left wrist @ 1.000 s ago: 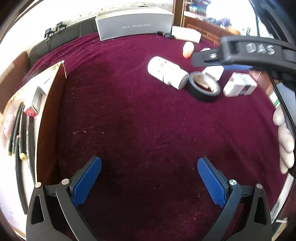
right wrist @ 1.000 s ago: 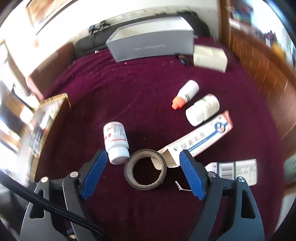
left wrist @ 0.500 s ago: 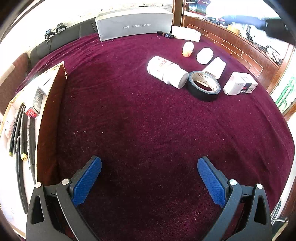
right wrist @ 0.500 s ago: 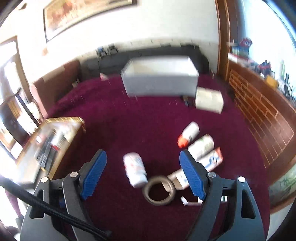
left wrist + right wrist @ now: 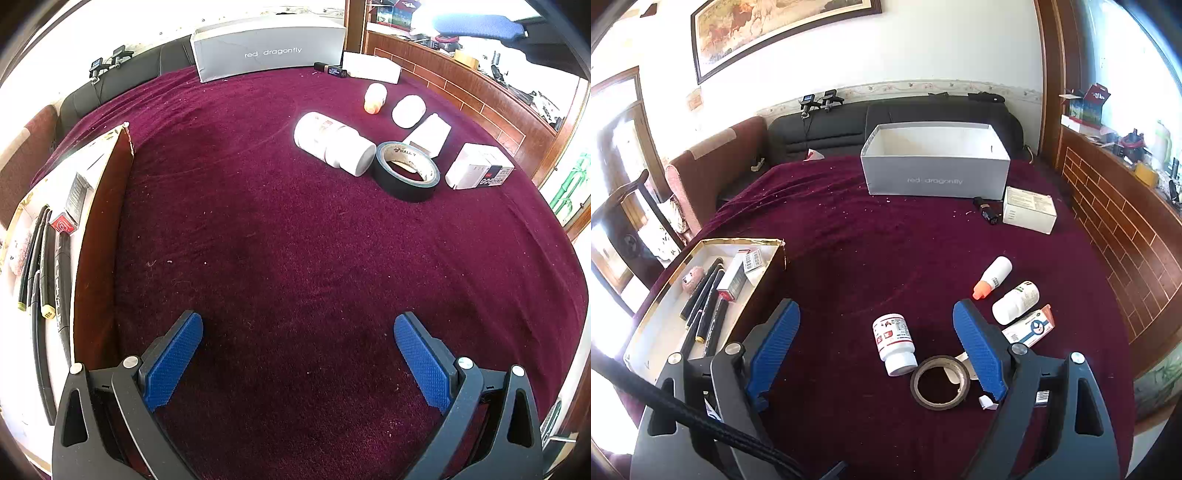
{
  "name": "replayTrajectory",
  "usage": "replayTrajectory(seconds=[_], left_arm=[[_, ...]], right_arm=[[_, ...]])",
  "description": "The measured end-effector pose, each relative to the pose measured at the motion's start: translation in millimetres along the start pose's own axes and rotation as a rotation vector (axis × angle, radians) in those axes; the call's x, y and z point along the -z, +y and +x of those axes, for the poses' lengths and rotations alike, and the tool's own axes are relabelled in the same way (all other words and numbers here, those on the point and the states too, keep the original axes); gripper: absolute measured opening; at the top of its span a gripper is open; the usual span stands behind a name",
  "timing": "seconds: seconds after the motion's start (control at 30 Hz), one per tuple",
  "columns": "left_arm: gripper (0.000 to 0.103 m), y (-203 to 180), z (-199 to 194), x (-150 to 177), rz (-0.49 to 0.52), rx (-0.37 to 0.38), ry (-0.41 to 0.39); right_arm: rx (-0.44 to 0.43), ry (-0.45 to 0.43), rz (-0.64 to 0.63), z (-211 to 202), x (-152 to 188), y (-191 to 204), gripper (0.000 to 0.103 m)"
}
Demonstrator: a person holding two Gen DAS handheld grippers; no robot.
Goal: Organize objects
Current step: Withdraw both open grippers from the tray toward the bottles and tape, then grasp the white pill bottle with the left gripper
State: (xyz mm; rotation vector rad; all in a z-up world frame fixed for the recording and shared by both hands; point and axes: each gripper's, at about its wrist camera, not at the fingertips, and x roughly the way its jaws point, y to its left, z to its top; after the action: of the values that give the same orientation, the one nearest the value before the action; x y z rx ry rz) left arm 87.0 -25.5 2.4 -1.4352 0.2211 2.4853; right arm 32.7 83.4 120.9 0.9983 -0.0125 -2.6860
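Two grippers with bumpy blue pads stand wide and hold nothing: my left gripper (image 5: 298, 356) over fuzzy dark-red cloth (image 5: 295, 258), my right gripper (image 5: 876, 347) above the round white bottle (image 5: 894, 343) and black tape ring (image 5: 940, 382).

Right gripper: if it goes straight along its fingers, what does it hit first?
Probably the pill bottle lying on the red cloth, or bare cloth just beside it. The right gripper is open and empty, above the table; depth is unclear. The tape roll sits nearer, lower right.
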Motion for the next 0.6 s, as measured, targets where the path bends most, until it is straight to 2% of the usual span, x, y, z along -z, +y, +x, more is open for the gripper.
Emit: replayTrajectory(seconds=[0.17, 0.37, 0.47, 0.6], left_arm=[[0.101, -0.4, 0.1, -0.2, 0.0, -0.001, 0.0], [0.101, -1.1, 0.6, -0.7, 0.0, -0.001, 0.001], [0.102, -1.5, -0.1, -1.5, 0.008, -0.002, 0.007], [0.101, -0.9, -0.1, -3.7, 0.043, 0.029, 0.029]], right_arm=[[0.005, 0.074, 0.03, 19.8, 11.9, -6.8, 0.086], [0.017, 0.035, 0.044, 5.7, 7.1, -15.7, 0.086], [0.029, 0.048, 0.053, 6.2, 10.6, -23.0, 0.086], [0.052, 0.077, 0.125, 7.9, 17.3, -50.8, 0.086]])
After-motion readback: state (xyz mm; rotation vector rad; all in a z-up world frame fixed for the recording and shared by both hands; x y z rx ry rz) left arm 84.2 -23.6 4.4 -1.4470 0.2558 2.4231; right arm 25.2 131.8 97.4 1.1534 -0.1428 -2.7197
